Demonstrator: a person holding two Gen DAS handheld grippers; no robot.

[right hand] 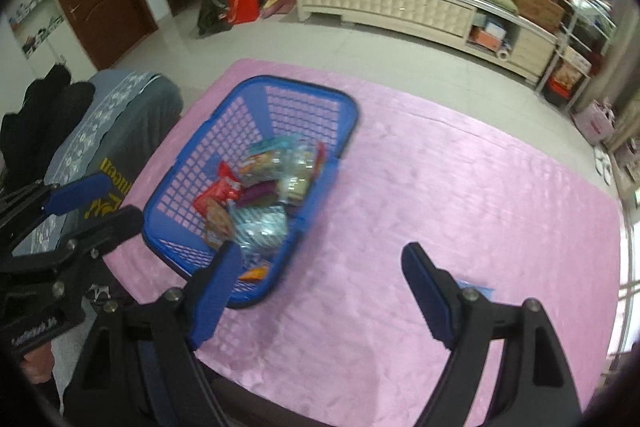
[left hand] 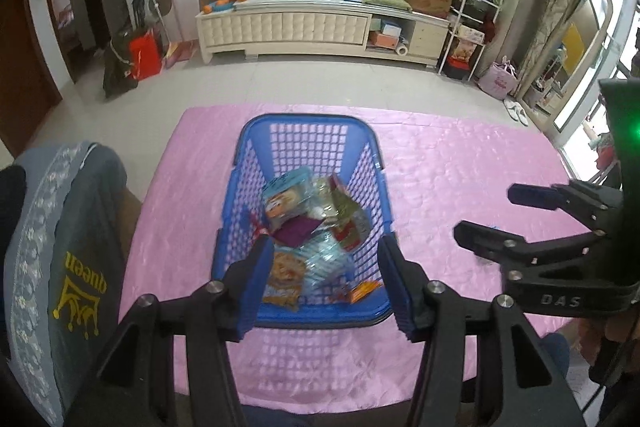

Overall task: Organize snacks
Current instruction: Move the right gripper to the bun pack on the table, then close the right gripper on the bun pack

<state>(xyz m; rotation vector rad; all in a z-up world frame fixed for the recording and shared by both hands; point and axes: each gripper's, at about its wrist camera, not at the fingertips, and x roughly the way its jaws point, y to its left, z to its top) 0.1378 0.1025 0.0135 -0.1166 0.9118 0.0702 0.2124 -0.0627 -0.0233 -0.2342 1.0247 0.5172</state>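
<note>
Soft, even daylight enters from 3 o'clock, where the windows blow out white, and puts a mild sheen on the pink tablecloth [left hand: 460, 163]. Fisheye bending curves straight lines near the rims, with black vignette corners. The right wrist view shows motion blur, smearing the blue basket [right hand: 256, 291] edges around 9 o'clock.

In the right wrist view, a small blue packet [right hand: 476, 290] on the pink tablecloth [right hand: 460, 195] is mostly hidden behind the right gripper's [right hand: 324, 291] finger, so its kind cannot be told. The near end of the blue basket [right hand: 248, 107] is blurred there. In the left wrist view, the snack packets [left hand: 316, 227] overlap, their print too blurred to read, and the left gripper's [left hand: 326, 287] fingers cover the basket's near corners.
</note>
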